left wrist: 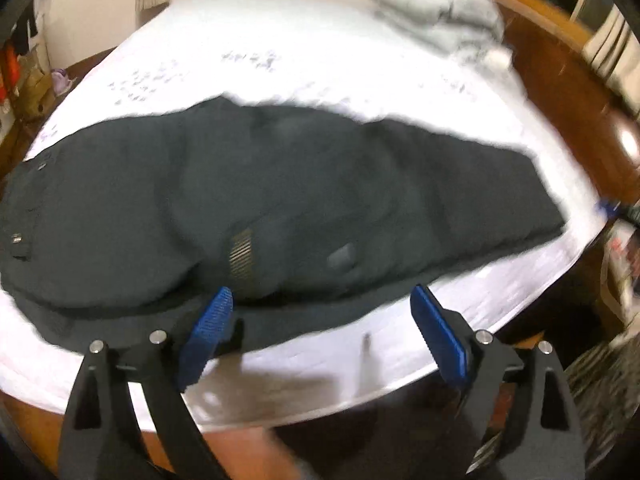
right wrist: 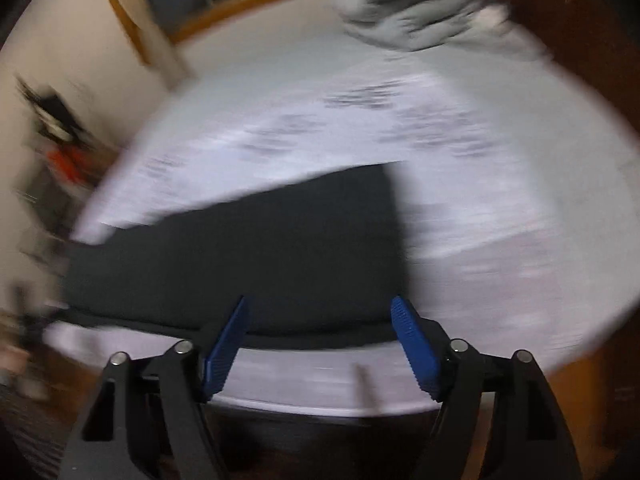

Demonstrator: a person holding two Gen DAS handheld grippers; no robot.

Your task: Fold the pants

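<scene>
Dark pants (left wrist: 248,200) lie folded lengthwise across the white-sheeted bed (left wrist: 304,60), waistband cut off at the left edge. Left tongs (left wrist: 322,300) and right tongs (right wrist: 320,314) both gape wide at the near hem, holding nothing. The right wrist view is badly smeared; a grey bundle (right wrist: 404,4) stays indistinct.

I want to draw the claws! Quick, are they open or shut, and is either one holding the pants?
Left gripper: open, fingers wide apart, holding nothing; the dark pants lie on the bed just ahead.
Right gripper: open, holding nothing.
</scene>
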